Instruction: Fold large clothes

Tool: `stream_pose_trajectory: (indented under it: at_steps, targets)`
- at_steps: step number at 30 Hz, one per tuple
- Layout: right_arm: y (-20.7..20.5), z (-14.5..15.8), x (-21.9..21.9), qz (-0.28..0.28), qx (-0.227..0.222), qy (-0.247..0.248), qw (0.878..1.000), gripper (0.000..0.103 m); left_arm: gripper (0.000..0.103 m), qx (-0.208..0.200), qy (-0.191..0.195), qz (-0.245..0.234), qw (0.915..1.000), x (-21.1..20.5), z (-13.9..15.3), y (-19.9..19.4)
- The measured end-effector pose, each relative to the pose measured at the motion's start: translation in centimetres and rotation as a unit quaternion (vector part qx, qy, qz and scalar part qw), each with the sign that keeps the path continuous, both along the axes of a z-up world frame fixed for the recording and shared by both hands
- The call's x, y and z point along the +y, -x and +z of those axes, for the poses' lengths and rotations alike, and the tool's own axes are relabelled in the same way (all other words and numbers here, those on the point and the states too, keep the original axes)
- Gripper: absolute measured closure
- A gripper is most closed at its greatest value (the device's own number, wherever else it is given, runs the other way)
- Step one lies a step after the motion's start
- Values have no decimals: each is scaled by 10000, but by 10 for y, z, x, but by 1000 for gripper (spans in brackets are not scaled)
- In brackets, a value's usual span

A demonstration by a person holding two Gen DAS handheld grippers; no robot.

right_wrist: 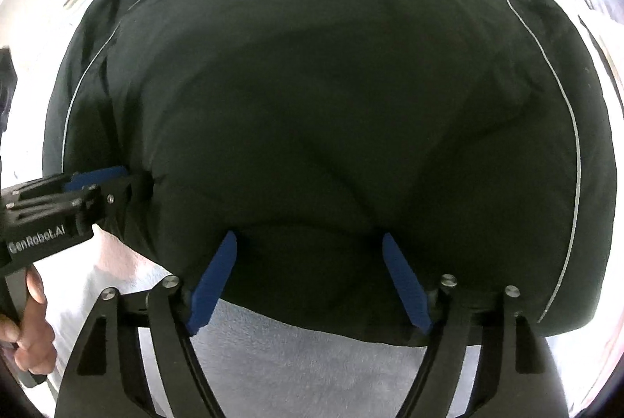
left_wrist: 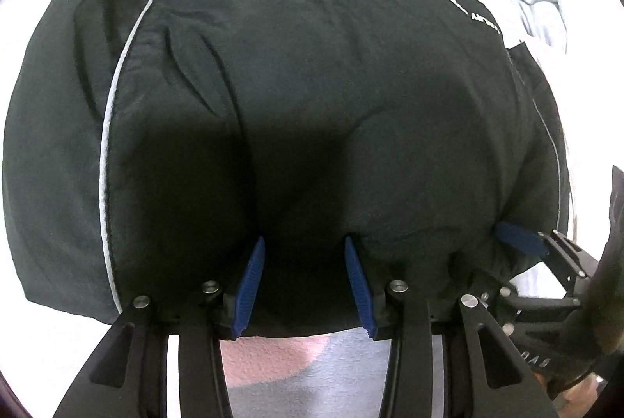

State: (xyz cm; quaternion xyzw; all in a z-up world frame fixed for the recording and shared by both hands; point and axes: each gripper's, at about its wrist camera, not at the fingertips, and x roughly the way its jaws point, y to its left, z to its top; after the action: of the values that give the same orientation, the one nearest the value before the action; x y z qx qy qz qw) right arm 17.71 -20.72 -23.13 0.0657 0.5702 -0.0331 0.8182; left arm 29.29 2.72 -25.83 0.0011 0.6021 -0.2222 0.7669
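A large black garment (left_wrist: 292, 75) with thin white piping and white lettering lies spread on a pale bed surface; it also fills the right wrist view (right_wrist: 331, 106). My left gripper (left_wrist: 304, 242) is open, its blue fingers (left_wrist: 249, 281) apart over the garment's near edge, the fabric bulging between them. My right gripper (right_wrist: 308, 242) is open too, its blue fingers (right_wrist: 405, 281) spread over the same near edge. The right gripper also shows in the left wrist view (left_wrist: 522, 238), and the left gripper shows in the right wrist view (right_wrist: 97, 176), both at the garment's edge.
A pale grey and pink cover (left_wrist: 296, 359) lies under the garment's near edge. White bedding (left_wrist: 546, 12) surrounds the garment. A hand (right_wrist: 27, 324) holds the left gripper's handle at the left.
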Motion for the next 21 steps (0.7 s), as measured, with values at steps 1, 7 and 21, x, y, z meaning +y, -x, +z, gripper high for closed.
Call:
stream_pose_trajectory:
  at_steps: [1,7,21]
  targets:
    - [2,-1,2,-20,-17,43,10000,20,59,-8,1,5,10000,1,0,1]
    - [19,-7,31,222,597,339,9974,0,59,153,-84,86,9998,2,4,1]
    - [118,65,-36,-803,90,-102,9967,0,59,-215,82,333,9992,78,89,-6]
